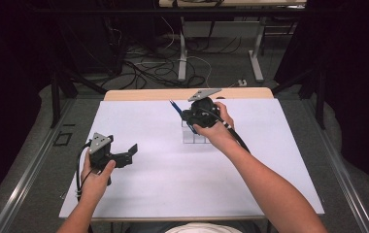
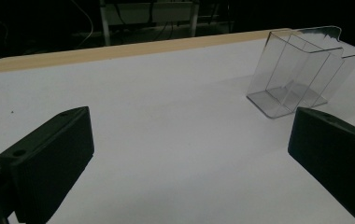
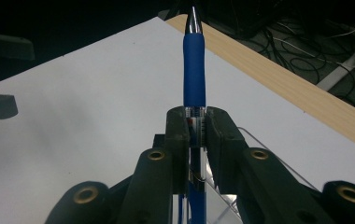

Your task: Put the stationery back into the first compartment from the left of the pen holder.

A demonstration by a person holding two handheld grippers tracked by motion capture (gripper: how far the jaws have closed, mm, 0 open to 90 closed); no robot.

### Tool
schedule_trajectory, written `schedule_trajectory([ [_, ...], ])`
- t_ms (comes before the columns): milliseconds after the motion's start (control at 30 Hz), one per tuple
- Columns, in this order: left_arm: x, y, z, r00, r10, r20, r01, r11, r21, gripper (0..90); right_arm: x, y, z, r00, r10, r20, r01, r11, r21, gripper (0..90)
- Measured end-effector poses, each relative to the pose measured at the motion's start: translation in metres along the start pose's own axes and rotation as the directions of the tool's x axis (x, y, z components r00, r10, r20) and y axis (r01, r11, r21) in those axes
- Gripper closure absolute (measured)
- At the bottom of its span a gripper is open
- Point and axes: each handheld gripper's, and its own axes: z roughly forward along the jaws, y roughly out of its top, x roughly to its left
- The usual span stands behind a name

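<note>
A blue pen (image 3: pixel 194 70) with a clear barrel and a blue rubber grip is pinched between the two black jaws of the right tongs (image 3: pixel 196 122), which press on its clear barrel from either side. The grip section and the metal tip stick out beyond the jaws. In the high view the pen (image 1: pixel 175 106) juts up and to the left out of the right tongs (image 1: pixel 188 116), held above the tabletop near its far edge, about midway along it.

Directly beneath the right tongs sits a clear plastic organizer box (image 1: pixel 195 135) with several compartments; the left gripper view shows the same box (image 2: pixel 301 70) as a see-through container with upright dividers and a higher back wall, standing on the white surface. Which compartment the pen is over cannot be told.

The left tongs (image 1: pixel 130 153) hover low over the tabletop (image 1: pixel 173 179) towards its left edge, well apart from the box, with the jaws spread wide and nothing between them (image 2: pixel 185 154).

The tabletop is white, with a pale wooden strip (image 1: pixel 139 93) along its far edge.
</note>
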Motion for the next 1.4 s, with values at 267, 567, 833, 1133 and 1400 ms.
schedule_trajectory([
  [267,0.001,0.0,0.0,0.9998,0.018,-0.004,-0.018,0.9997,0.015,0.1,-0.006,0.006,0.003,0.9993,0.027,0.027,-0.026,0.999,-0.03,79.6],
  [567,-0.001,0.0,-0.001,0.9998,0.018,-0.002,-0.018,0.9998,0.012,0.1,-0.016,0.009,0.01,0.9968,0.056,0.057,-0.053,0.997,-0.05,79.6],
  [833,-0.001,0.0,-0.001,0.9998,0.02,0.001,-0.02,0.9997,0.016,0.1,-0.02,0.009,0.015,0.9926,0.094,0.077,-0.089,0.994,-0.067,79.6],
  [1133,0.0,0.0,-0.001,0.9998,0.02,0.001,-0.02,0.9997,0.014,0.1,-0.027,0.006,0.025,0.987,0.114,0.113,-0.105,0.991,-0.086,79.6],
  [1400,0.0,0.0,-0.001,0.9998,0.02,0.001,-0.02,0.9997,0.013,0.1,-0.031,0.004,0.033,0.9811,0.151,0.121,-0.139,0.985,-0.101,79.6],
])
